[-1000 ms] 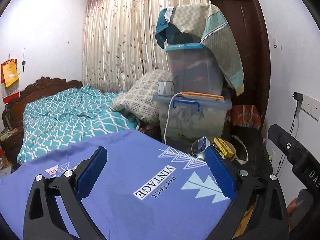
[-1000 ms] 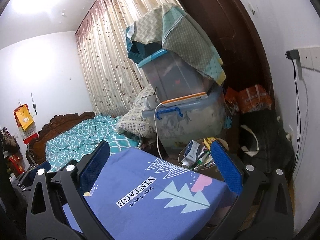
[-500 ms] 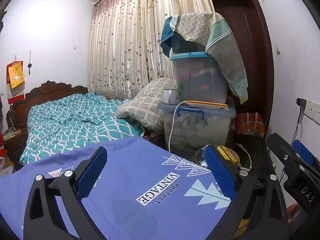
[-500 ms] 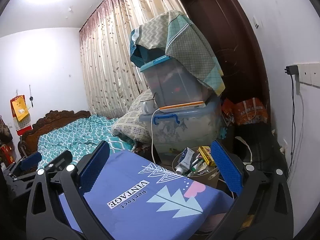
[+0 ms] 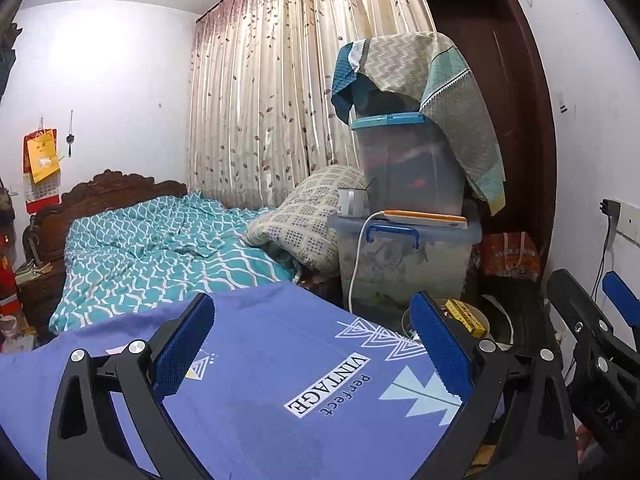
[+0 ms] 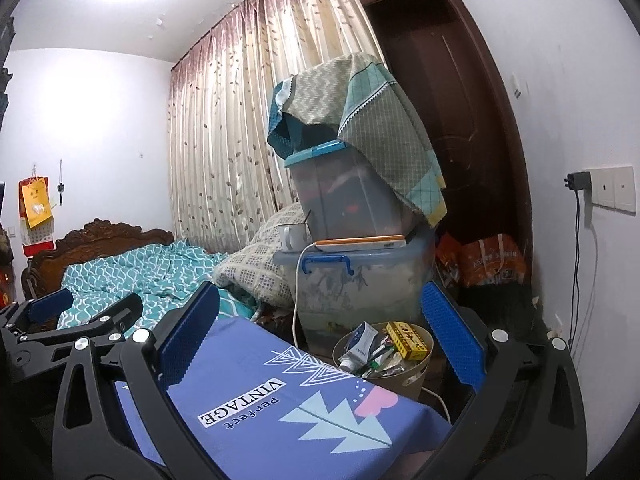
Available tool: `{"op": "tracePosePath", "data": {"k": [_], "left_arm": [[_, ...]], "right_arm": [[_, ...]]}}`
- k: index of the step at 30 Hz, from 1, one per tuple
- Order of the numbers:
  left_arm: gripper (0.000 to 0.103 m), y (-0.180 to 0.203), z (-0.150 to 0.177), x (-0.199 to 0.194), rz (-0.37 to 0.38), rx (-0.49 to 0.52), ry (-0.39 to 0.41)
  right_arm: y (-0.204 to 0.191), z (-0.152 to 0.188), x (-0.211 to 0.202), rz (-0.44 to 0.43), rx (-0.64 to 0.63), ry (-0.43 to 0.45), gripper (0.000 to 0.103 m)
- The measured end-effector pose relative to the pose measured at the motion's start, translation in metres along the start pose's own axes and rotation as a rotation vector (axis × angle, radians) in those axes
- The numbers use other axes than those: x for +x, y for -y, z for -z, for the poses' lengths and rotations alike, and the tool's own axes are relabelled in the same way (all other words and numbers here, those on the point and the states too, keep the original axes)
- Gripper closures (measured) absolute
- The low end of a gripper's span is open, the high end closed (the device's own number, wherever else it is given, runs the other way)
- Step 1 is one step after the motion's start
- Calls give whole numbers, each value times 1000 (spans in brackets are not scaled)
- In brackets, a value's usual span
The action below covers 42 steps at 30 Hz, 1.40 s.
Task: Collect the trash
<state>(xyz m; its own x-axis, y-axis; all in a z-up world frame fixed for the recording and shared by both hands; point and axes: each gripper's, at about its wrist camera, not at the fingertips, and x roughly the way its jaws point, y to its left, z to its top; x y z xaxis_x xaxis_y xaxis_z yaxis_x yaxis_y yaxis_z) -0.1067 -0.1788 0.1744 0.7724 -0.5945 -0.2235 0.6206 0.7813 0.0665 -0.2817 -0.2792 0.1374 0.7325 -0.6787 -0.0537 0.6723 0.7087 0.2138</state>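
A round beige bin [image 6: 412, 376] stands on the floor past the far right corner of the purple-clothed table [image 6: 260, 392]. It holds trash: a white tube, a yellow box [image 6: 408, 340] and several wrappers. In the left wrist view only its rim and the yellow box [image 5: 464, 312] show behind the right finger. My left gripper [image 5: 312, 344] is open and empty above the purple cloth [image 5: 260, 360]. My right gripper [image 6: 320, 340] is open and empty, raised over the table's right end. The left gripper also shows at the left edge of the right wrist view [image 6: 80, 316].
Two stacked clear storage boxes [image 6: 360, 256] draped with a cloth stand behind the bin, with a white cable hanging down. A bed with a teal quilt [image 5: 160, 248] lies to the left. Orange bags [image 6: 488, 260] and dark bags sit by the brown door. A wall socket with a charger is at right.
Both grippers have lifted and tilted up a little, so the room sits lower in view. The bin shows more fully in the right wrist view. Both stay open and empty.
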Motion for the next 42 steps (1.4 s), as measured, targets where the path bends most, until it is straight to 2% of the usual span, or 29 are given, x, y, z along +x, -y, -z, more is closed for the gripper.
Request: {"op": "tracePosePath", "data": {"k": [10,24,42], "left_arm": [[9,1,2,-4,-3,10,18],[9,-2,3,-8,-20,21,56],[9,-8,3,-8,-24,13,57]], "right_arm": [[2,13,9,-2,7,-40,3],[5,14,11,-10,12,-37,3],[0,17,12,-31,6,-42,3]]}}
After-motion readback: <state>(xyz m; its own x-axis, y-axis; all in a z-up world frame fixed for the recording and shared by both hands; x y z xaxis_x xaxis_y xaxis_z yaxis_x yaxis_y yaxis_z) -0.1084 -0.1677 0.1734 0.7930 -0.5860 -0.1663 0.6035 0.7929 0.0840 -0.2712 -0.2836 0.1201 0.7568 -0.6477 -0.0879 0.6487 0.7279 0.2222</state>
